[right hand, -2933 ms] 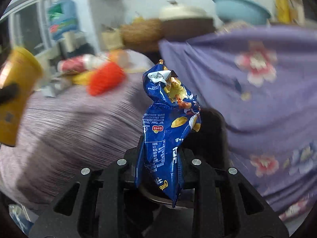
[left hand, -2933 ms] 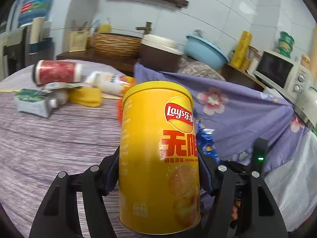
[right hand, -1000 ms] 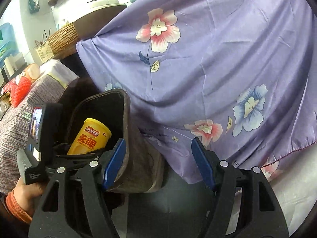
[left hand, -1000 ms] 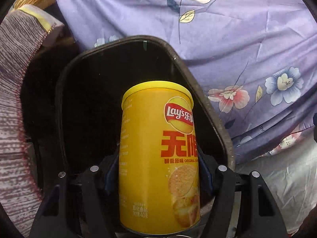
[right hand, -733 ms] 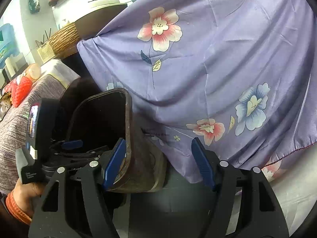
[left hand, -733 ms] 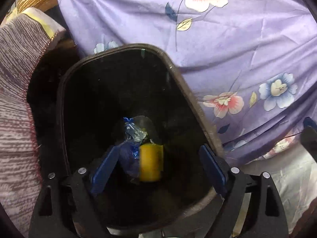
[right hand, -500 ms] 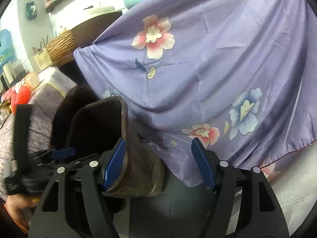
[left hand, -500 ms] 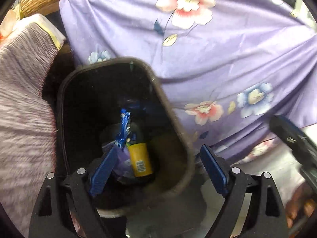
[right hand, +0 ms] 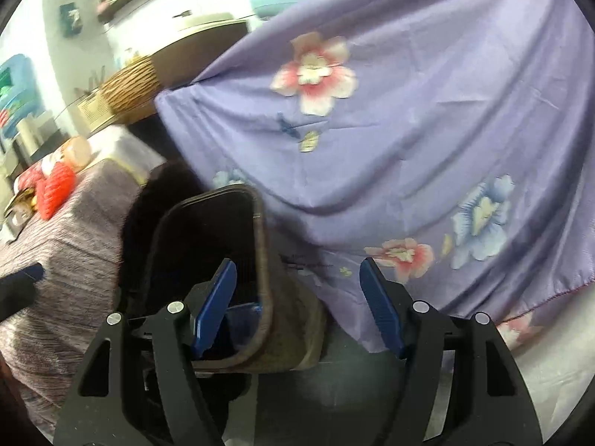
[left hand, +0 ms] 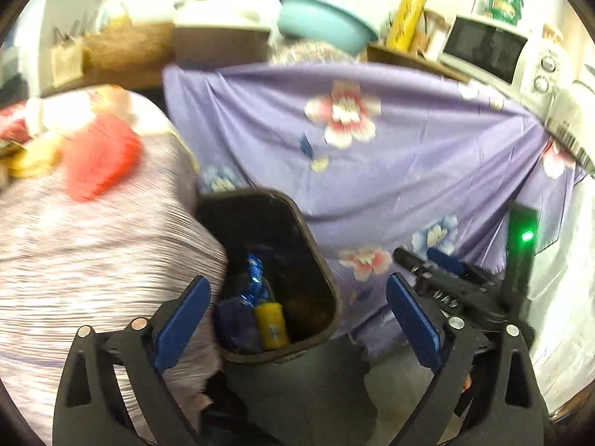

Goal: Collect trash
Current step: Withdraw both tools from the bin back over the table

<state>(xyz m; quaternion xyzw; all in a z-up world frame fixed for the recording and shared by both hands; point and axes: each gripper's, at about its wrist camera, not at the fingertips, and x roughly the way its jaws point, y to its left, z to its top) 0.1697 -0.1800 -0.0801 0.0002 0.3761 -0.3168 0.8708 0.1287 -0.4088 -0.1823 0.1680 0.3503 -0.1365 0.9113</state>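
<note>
Two pieces of trash, a yellow chip can (left hand: 271, 324) and a blue snack bag (left hand: 254, 283), lay inside the dark bin (left hand: 319, 260) beside the table's edge. The left gripper (left hand: 297, 319) had just been opening, jaws wide and empty; the right gripper (right hand: 297, 303) also stood open, holding nothing. On the table (left hand: 74, 245), the red net pouch (left hand: 100, 156) looked light and soft, best pinched at its middle

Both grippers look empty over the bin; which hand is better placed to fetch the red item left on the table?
Left, probably. The left gripper is open and empty, and its view shows the red item on the table at upper left. The right gripper, also open, sits farther toward the purple floral cloth.
</note>
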